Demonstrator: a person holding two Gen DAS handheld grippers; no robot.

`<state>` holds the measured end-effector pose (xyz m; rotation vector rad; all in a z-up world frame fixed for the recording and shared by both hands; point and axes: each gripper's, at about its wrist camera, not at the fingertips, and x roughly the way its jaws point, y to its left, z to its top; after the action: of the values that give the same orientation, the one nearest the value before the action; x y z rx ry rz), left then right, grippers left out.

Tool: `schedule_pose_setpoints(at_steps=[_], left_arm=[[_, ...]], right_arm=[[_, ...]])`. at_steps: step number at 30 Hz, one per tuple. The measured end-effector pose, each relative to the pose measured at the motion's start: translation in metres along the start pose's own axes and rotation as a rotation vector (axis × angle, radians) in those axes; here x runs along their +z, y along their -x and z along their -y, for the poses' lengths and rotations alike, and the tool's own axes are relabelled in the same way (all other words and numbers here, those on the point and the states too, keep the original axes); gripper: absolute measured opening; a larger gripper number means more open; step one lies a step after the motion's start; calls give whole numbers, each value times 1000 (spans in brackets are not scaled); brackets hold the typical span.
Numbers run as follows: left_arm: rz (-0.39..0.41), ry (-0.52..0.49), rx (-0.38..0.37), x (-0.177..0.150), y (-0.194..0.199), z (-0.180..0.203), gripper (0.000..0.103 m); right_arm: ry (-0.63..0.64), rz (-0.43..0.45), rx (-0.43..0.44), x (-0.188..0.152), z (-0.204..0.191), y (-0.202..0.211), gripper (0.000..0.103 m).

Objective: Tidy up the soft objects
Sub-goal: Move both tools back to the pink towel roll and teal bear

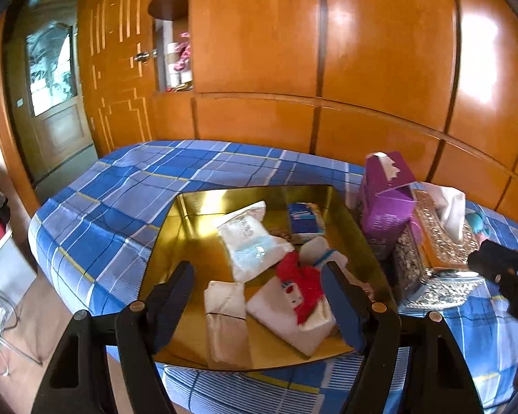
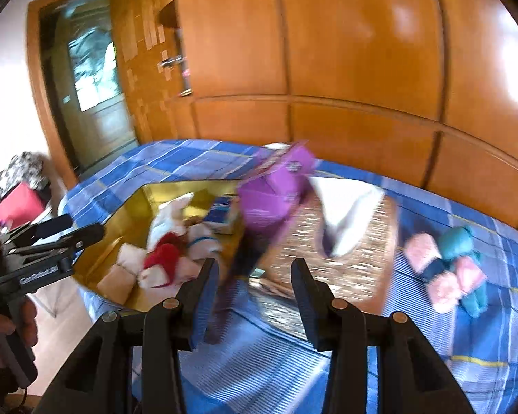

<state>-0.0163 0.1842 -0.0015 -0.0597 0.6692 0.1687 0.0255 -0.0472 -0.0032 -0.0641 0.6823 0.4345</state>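
A gold tray (image 1: 190,227) lies on a bed (image 1: 121,186) covered with a blue plaid sheet, in front of an orange wooden wardrobe (image 1: 380,51). Inside the tray are several soft items: a white plastic packet (image 1: 252,241) near the middle, a small blue-and-white pack (image 1: 305,220) toward the far right corner, a folded cream cloth (image 1: 224,314) at the near side, and a white cloth with a red fluffy piece (image 1: 300,289) just beside it on the right. The left gripper (image 1: 259,300) hovers above the near edge of the tray with its jaws spread wide and nothing between them; the folded cream cloth and the red-and-white cloth appear between the two fingers in the left wrist view.

To the right of the tray stands a purple tissue carton (image 1: 386,196), open at the top, touching an ornate metallic tissue box (image 1: 438,248) from which a white tissue (image 1: 449,207) protrudes. The right gripper (image 2: 255,296) is held above the bed before this ornate box, its jaws spread apart and empty; the right wrist view is blurred. Farther right on the sheet lies a bundle of pink and teal soft items (image 2: 449,265), well apart from the tray. A door with a glass pane (image 1: 51,79) is at the far left.
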Motion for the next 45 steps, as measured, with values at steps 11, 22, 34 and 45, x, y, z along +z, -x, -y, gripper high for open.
schedule_pose_setpoints(at_steps=[11,22,34,45], left_arm=[[37,-120,-82,15,16,51,76],[69,-296,-318,47,35,143,76],[-236,-333,-623,65,-14,316,60],[-568,-130,-362,43,-132,396,52]], right_arm=[[-212,-40,-224,-43,104,30,44],[-353,-164,-415,-112,184,55,44],[-480,-135,-464,-140,227,82,44],[-570,-120,-429,-150,245,90,44]])
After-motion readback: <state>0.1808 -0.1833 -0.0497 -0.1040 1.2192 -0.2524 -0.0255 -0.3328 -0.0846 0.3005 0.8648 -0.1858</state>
